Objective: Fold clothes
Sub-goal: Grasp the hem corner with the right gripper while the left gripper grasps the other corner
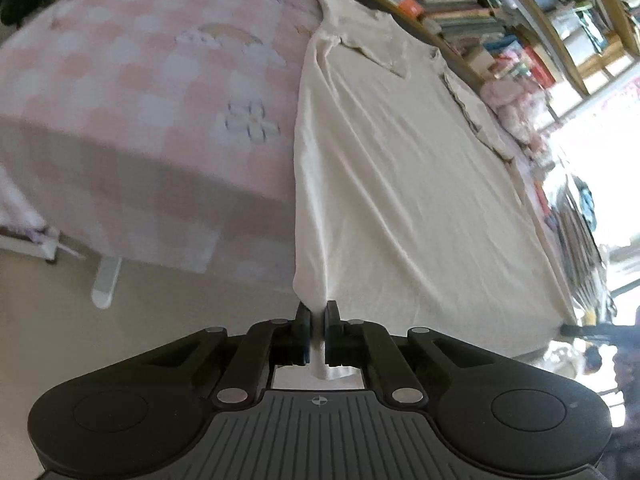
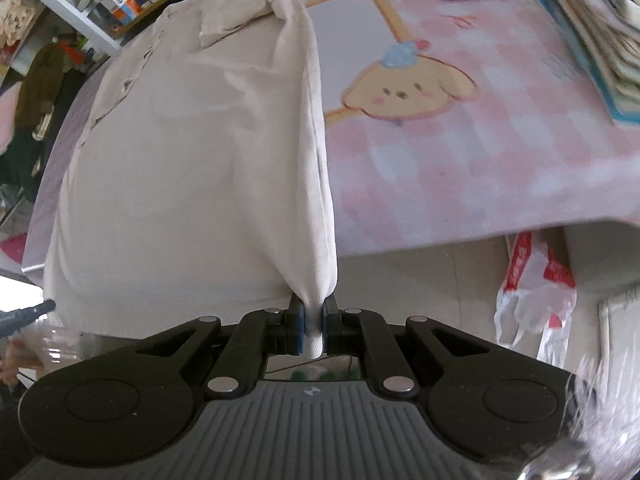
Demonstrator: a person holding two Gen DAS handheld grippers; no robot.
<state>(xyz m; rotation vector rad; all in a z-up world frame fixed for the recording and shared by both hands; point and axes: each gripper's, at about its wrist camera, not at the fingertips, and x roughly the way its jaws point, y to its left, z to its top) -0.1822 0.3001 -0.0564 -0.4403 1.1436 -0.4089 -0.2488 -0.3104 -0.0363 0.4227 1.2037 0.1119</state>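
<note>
Left and right wrist views. A cream collared shirt (image 1: 400, 168) is lying spread on a counter covered by a pink checked cloth (image 1: 140, 92), its long axis running away from both cameras: the hem is hanging at the near edge of the counter and the collar (image 1: 376, 50) is pointing toward the far side, where bookshelves (image 1: 460, 4) are standing.

The left gripper (image 1: 318, 326) is pinching a bunched fold of the hem at the shirt's near left corner; its jaws are standing narrow, with a strip of cream fabric passing between the blue pads and poking out behind them. From this grip a taut ridge of cloth is rising along the shirt's left edge toward the shoulder.

The right gripper (image 2: 314, 330) is likewise clamping a thick roll of fabric at the shirt (image 2: 180, 152) hem's near right corner, jaws nearly together on the cloth. The folded right edge is running as a raised tube from the jaws up to the collar (image 2: 240, 16). The button placket is showing along the opposite side in this view.

Beside the shirt, the pink cloth (image 2: 460, 152) is carrying a cartoon dog print (image 2: 408, 88). A red-and-white plastic bag (image 2: 532, 292) is lying on the floor below the counter's edge.
</note>
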